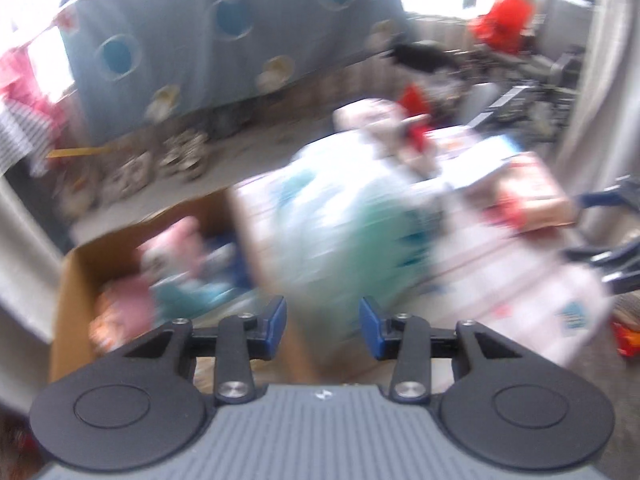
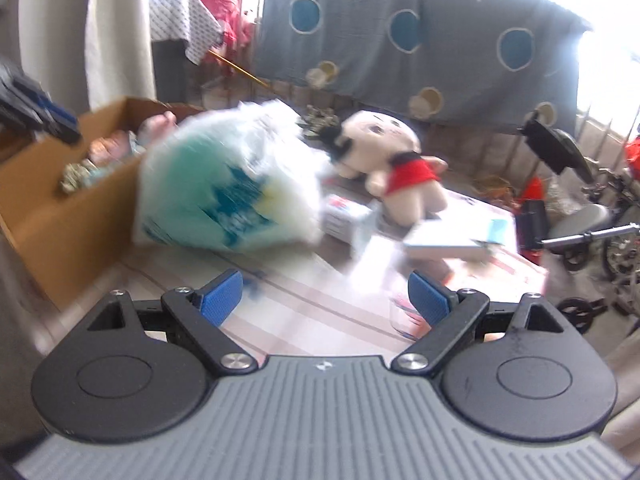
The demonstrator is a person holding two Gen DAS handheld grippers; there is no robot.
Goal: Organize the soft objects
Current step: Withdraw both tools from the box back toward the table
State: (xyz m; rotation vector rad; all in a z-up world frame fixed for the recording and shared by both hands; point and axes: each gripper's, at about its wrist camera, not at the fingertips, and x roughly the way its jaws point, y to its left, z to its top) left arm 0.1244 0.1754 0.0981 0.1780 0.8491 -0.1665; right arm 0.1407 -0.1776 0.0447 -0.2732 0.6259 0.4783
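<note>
Grey-blue hanging cloth with round blue patches (image 2: pixel 400 40) fills twelve o'clock; below it the pink-striped worktop (image 2: pixel 304 320), with an open brown cardboard box (image 2: pixel 60 216) of pink soft toys at its nine o'clock edge. Blurred teal-and-white plastic-wrapped soft pack (image 2: pixel 224 184) sits on the worktop beside the box, and a cream plush doll in a red top (image 2: pixel 392 160) lies at its two o'clock. Left gripper (image 1: pixel 323 328) jaws part-spread, nothing between; right gripper (image 2: pixel 325 300) jaws wide apart, empty.
</note>
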